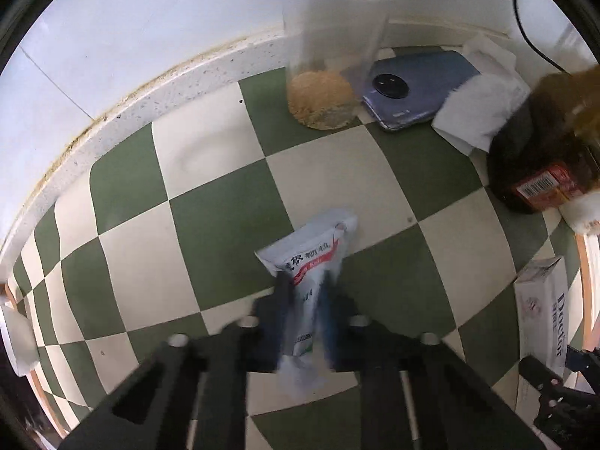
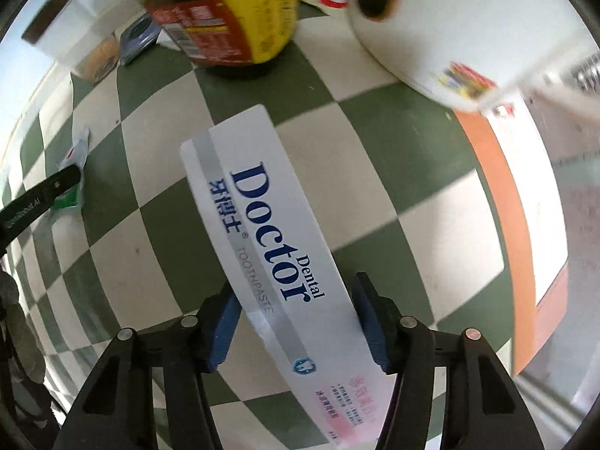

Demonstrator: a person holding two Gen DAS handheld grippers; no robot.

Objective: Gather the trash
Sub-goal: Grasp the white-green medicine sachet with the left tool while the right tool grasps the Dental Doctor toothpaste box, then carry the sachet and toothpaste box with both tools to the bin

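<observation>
One sachet [image 1: 313, 258] is pinched in the left gripper [image 1: 305, 292]. One toothpaste box [image 2: 270, 240] lies between the right gripper's [image 2: 296, 318] wide fingers. Both are over a green-and-cream checkered mat [image 1: 210, 206] by a white wall [image 1: 150, 11].

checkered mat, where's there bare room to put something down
Free: the wide left stretch between the speckled ledge and the sachet in the left gripper. Crowded: the back right, with jar, phone, tissue and sauce bottle; toothpaste box fills the right gripper's side.
</observation>
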